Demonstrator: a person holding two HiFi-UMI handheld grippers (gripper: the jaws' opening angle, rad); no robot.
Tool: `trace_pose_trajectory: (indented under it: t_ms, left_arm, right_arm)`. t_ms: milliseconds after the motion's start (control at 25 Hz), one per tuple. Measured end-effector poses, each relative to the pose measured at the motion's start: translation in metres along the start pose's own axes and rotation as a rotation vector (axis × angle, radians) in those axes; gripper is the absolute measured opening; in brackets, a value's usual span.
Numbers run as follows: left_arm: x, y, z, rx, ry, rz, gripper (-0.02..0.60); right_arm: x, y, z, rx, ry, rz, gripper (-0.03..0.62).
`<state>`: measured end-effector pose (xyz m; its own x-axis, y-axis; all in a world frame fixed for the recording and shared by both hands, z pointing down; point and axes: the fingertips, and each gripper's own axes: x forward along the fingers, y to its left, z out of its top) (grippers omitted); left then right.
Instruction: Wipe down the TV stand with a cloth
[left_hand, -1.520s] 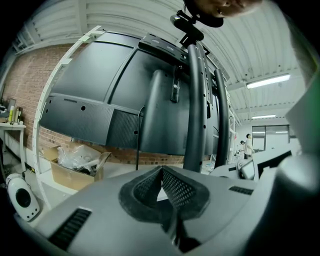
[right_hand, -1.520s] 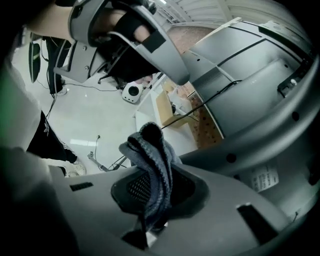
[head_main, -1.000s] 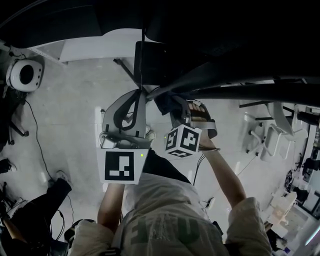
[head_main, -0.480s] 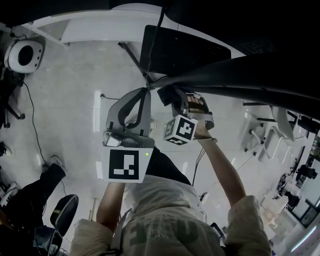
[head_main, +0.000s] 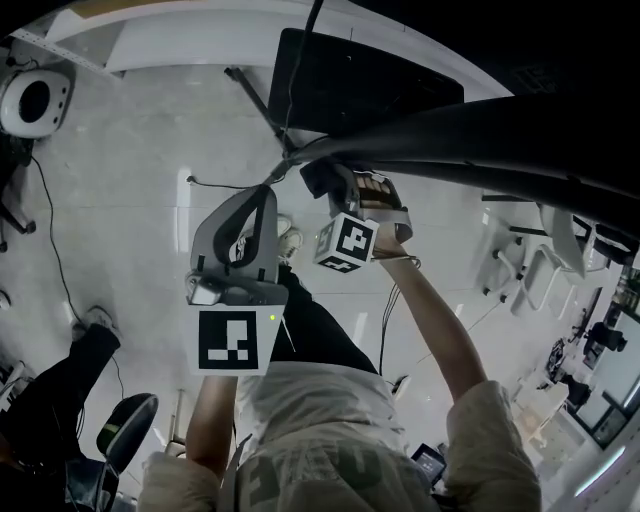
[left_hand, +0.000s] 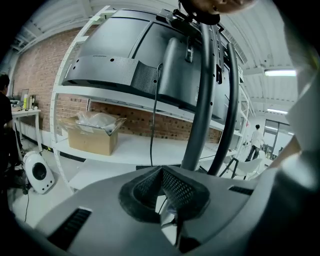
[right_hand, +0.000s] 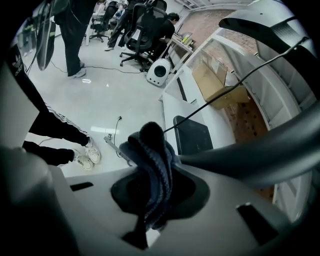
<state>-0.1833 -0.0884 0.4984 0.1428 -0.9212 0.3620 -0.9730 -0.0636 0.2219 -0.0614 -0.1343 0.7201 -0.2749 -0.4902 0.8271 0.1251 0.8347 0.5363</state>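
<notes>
right gripper (right_hand: 150, 172): jaws clamped tight on a dark blue knitted cloth (right_hand: 152, 150), which bunches up out of them. the cloth's right edge lies against the dark curved bar of the tv stand (right_hand: 260, 150). in the head view this gripper sits up under that bar, to the right of the other one, arm stretched away from the body.

left gripper (left_hand: 161, 174): mesh pads pressed together, nothing between them. it points at the stand's 2 dark upright tubes, just past its tip; cannot tell if it touches them. the back of the tv (left_hand: 120, 45) is above.

far side: white shelf (left_hand: 125, 150) with 1 open cardboard box (left_hand: 92, 137), and a brick wall behind it. black flat plate (head_main: 360, 80) on the pale floor (head_main: 130, 160). round white appliance (head_main: 25, 100) at far left.
</notes>
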Motion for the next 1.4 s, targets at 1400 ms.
trace_pose_trajectory:
  t_ms: [1400]
  left_arm:
    - [-0.041,-0.169,0.191,0.198,-0.355,-0.336,0.015]
  right_arm:
    - [-0.380,-0.186,-0.006,1.072,-0.653,-0.590,0.057]
